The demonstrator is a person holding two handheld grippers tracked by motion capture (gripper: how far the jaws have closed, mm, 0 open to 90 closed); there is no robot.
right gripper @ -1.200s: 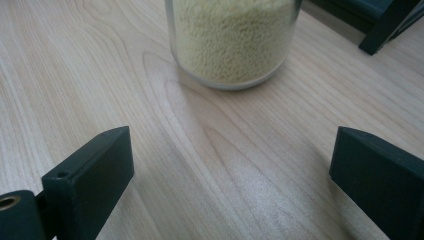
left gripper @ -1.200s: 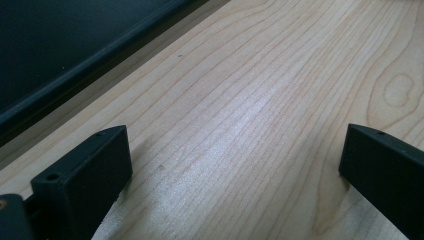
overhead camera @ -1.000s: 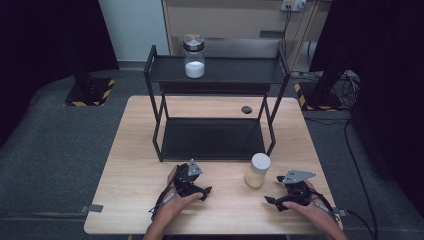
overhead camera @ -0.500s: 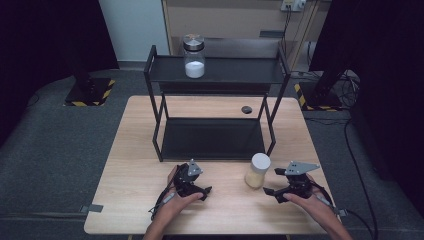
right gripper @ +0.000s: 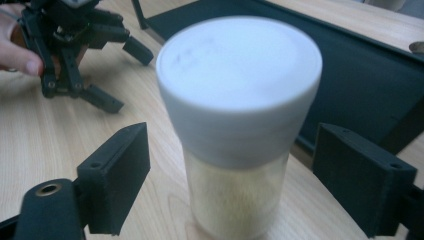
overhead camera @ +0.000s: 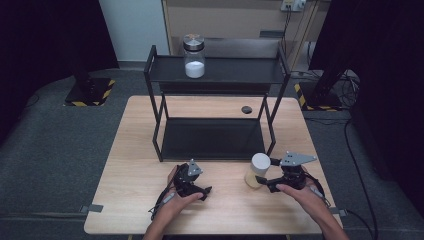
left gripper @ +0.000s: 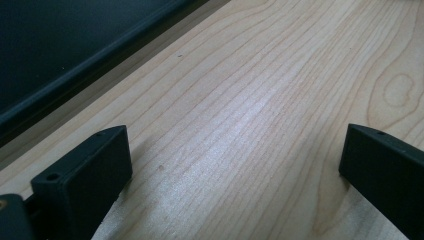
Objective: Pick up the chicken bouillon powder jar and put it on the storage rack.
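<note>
White-lidded jar (overhead camera: pixel 258 170) of pale powder stands upright on the wooden table (overhead camera: pixel 130 165), just in front of the black two-tier rack (overhead camera: pixel 215 75) — its long axis is vertical, and it sits between the jaws of the right gripper (overhead camera: pixel 264 181), which have just been closing but are not yet touching it. Left gripper (overhead camera: pixel 202 190), jaws spread over bare wood, rests well apart to the jar's left — the right hand is plainly nearer.

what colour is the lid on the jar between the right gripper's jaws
White. The lid shows best in the right gripper view, atop a clear jar of pale yellowish powder.
</note>
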